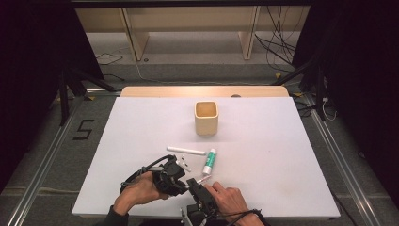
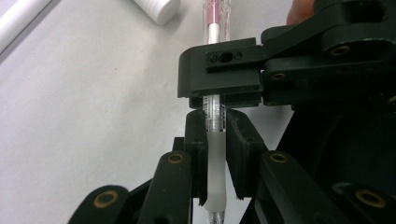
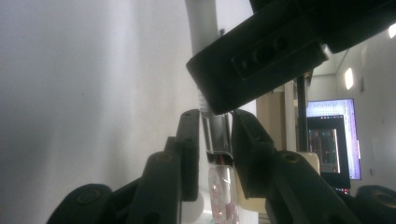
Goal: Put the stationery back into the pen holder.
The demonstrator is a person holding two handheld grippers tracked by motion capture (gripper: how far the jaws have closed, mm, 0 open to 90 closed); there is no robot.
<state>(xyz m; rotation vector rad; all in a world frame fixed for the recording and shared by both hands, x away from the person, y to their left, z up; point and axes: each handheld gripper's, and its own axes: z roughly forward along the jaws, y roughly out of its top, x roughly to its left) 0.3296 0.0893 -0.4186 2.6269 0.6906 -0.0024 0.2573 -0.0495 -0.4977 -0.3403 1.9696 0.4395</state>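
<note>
Both grippers meet at the near edge of the white table [image 1: 282,141], just left of centre, and they share one thing: a clear pen [image 2: 215,119] with a frosted grip and a pinkish end. The left gripper [image 1: 175,178], in the person's left hand [image 1: 139,192], is clenched on the pen; in the left gripper view its two black jaws press against the frosted grip from both sides. The right gripper [image 1: 194,184], carried by the right hand [image 1: 230,197], comes in from the near right and sits right against the left one. In the right gripper view its jaws stand on either side of the pen's clear barrel [image 3: 218,154] near the pinkish end (a thin gap shows on each side, so the pads are not pressing).

Just beyond the grippers lies a green and white tube [image 1: 210,161], pointing away from the person, and to its left a white stick [image 1: 186,150] lies crosswise, with a small white piece [image 1: 186,165] near it. Farther off, around the middle of the table, stands a beige cup [image 1: 206,117], upright and well apart from the hands.
</note>
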